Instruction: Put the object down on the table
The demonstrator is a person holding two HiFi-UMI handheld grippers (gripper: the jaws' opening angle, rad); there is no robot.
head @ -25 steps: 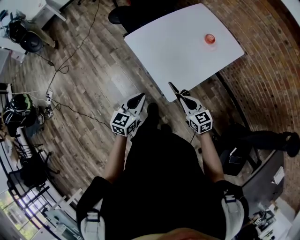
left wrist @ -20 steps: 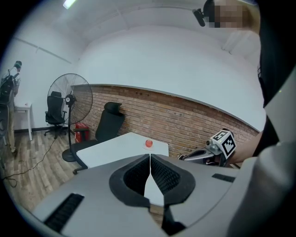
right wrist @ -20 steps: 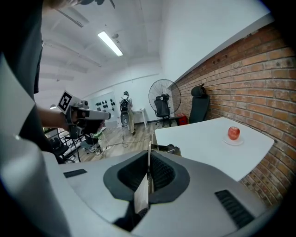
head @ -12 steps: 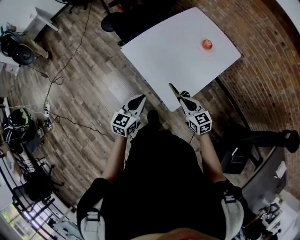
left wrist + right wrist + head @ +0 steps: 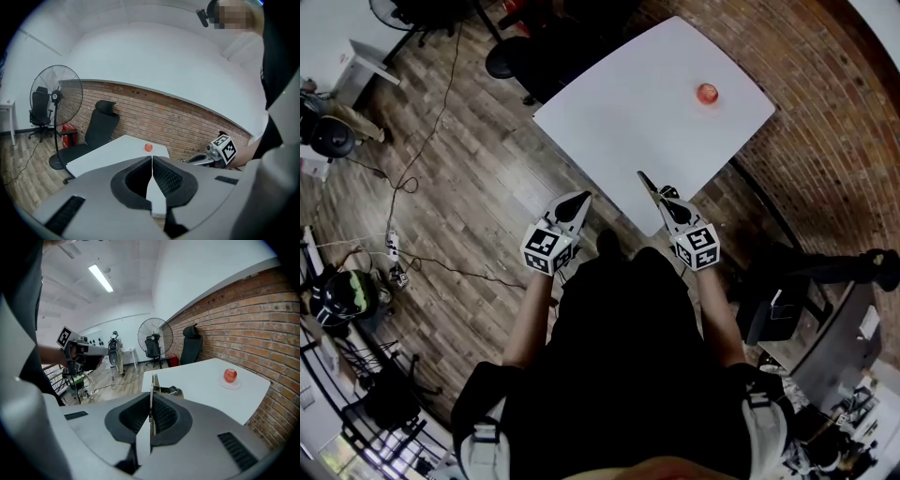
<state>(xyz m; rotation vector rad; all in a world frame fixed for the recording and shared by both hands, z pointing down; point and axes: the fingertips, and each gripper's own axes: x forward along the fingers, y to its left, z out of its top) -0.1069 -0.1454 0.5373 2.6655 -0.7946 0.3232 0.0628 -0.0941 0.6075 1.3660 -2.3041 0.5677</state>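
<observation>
A white table [image 5: 637, 112] stands ahead of me, and a red apple [image 5: 707, 93] sits on a small plate near its far right corner. My right gripper [image 5: 667, 195] is shut on a thin metal tool [image 5: 647, 182], held edge-up and poking out over the table's near edge. In the right gripper view the tool [image 5: 153, 384] stands between the closed pads, with the apple [image 5: 230, 375] beyond it. My left gripper [image 5: 580, 198] is shut with nothing in it and hangs over the wooden floor, left of the table. The left gripper view shows its jaws meeting, with the apple [image 5: 148, 147] far off.
A black office chair [image 5: 99, 129] and a standing fan [image 5: 56, 96] are by the table's far side. A brick wall [image 5: 253, 319] runs along the right. Cables [image 5: 422, 159] trail over the wooden floor at left. Dark gear [image 5: 787, 314] lies on the floor at right.
The table has drawn closer and shifted left in the head view as I walk towards it. Both grippers keep their place in front of my body, still shut.
</observation>
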